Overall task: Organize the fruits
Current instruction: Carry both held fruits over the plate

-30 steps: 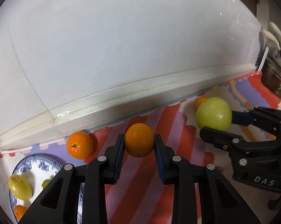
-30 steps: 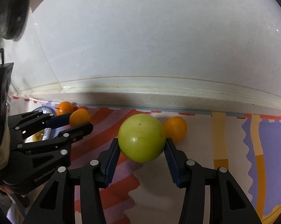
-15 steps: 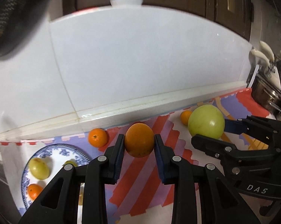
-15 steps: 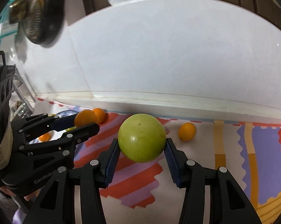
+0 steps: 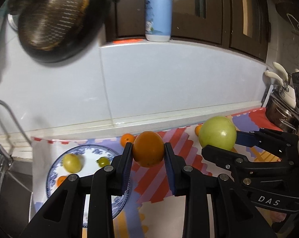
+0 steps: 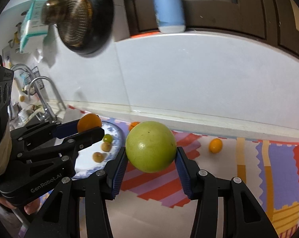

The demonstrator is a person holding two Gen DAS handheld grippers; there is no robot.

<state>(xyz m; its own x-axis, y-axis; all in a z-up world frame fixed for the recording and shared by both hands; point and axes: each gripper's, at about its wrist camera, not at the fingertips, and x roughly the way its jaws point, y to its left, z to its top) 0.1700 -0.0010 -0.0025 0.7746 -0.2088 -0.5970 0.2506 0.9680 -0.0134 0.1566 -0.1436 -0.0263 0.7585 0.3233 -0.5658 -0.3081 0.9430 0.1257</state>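
the blue-patterned plate point(image 5: 56, 170) at lower left holds three small fruits. left hand-held gripper point(image 5: 148, 150) clamps an orange point(image 5: 148, 148); right hand-held gripper point(image 6: 151, 152) clamps a green apple point(image 6: 151, 146).

The tabletop point(image 5: 18, 154) is pale and runs along a white tiled wall. A mat point(image 6: 278, 158) with red, purple and yellow stripes covers most of it. On the mat lie a blue-patterned plate point(image 5: 54, 170) and two small oranges, one point(image 5: 126, 138) just beside the plate, the other point(image 6: 215, 145) well apart.
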